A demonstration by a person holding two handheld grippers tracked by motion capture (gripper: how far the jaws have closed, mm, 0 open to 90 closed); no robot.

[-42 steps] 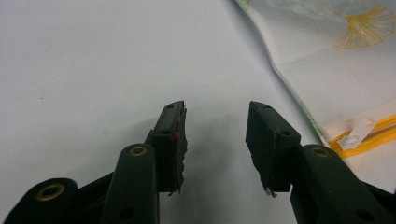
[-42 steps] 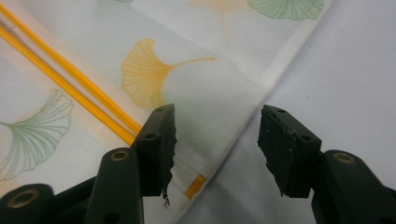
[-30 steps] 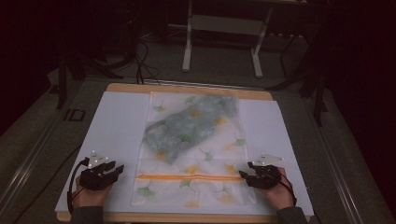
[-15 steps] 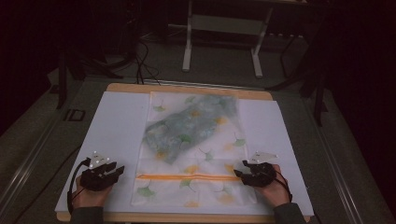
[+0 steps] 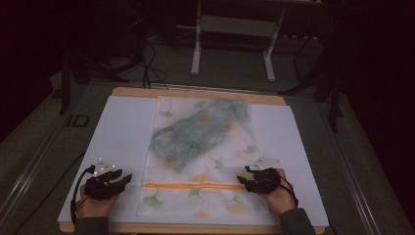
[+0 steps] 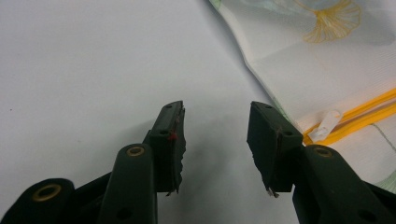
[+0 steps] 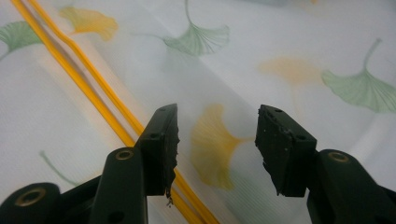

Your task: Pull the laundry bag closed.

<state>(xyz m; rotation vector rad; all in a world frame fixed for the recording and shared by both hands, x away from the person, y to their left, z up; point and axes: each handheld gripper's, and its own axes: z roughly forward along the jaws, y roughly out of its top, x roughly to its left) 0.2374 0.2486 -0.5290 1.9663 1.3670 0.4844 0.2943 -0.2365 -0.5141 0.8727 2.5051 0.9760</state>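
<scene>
A white mesh bag [image 5: 205,147] printed with ginkgo leaves lies flat on the white sheet [image 5: 117,132], with a grey-green cloth [image 5: 195,134] showing through its far half. An orange zipper [image 5: 195,185] crosses its near part. My left gripper [image 5: 128,178] rests on the sheet just left of the bag, and its jaws have just been opening with nothing between them. In the left gripper view the left gripper [image 6: 215,116] is open beside the bag's edge [image 6: 322,70] and white zipper pull [image 6: 327,126]. My right gripper [image 5: 241,176] lies over the bag's right side. It is open [image 7: 217,121], its jaws just closing slightly above the fabric beside the zipper [image 7: 93,98].
The sheet covers a wooden board [image 5: 195,92] whose near edge runs just under both hands. A metal stand [image 5: 232,29] and cables [image 5: 151,63] are on the dark floor beyond the table's far side.
The right hand has slid left, bringing its gripper from the bag's right edge onto the fabric. The left hand has kept its place.
</scene>
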